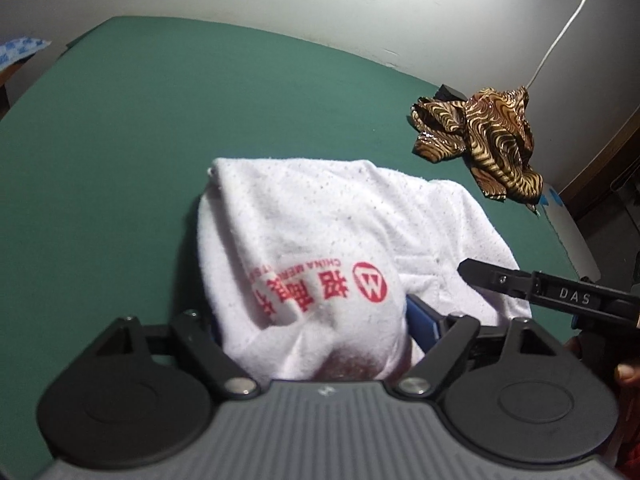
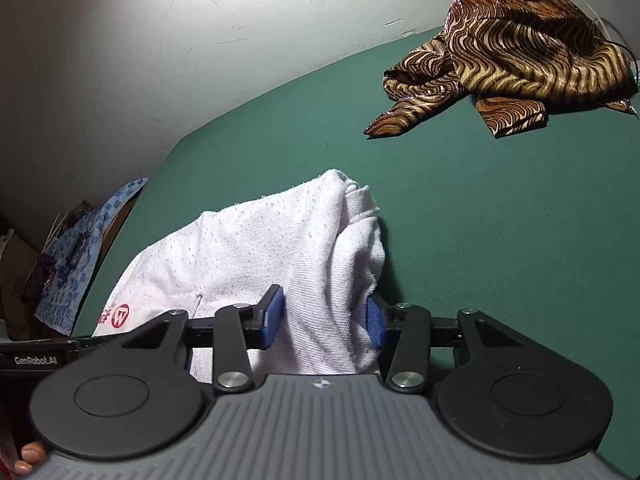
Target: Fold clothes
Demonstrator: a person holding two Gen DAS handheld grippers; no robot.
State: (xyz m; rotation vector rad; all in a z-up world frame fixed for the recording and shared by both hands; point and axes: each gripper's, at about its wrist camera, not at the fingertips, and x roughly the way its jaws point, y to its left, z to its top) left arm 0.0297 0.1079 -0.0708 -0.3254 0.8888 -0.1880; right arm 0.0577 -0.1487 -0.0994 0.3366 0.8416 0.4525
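Note:
A white shirt [image 1: 320, 220] with a red logo and red lettering lies bunched on the green table [image 1: 160, 120]. My left gripper [image 1: 314, 312] has the near, printed end of the bundle filling the gap between its blue pads, jaws wide. In the right wrist view the shirt [image 2: 260, 248] has a thick fold between the blue pads of my right gripper [image 2: 326, 312], which press on it from both sides. One black finger [image 1: 480, 276] of the right gripper reaches over the shirt's right side. The left gripper's body [image 2: 36, 356] shows at the left edge.
A crumpled brown-and-gold patterned cloth [image 1: 488, 136] [image 2: 520, 40] lies at the table's far right, next to a small black box [image 1: 450, 92]. A white cable [image 1: 568, 28] hangs down the wall. A blue-and-white patterned bag [image 2: 76, 256] sits beyond the table's left edge.

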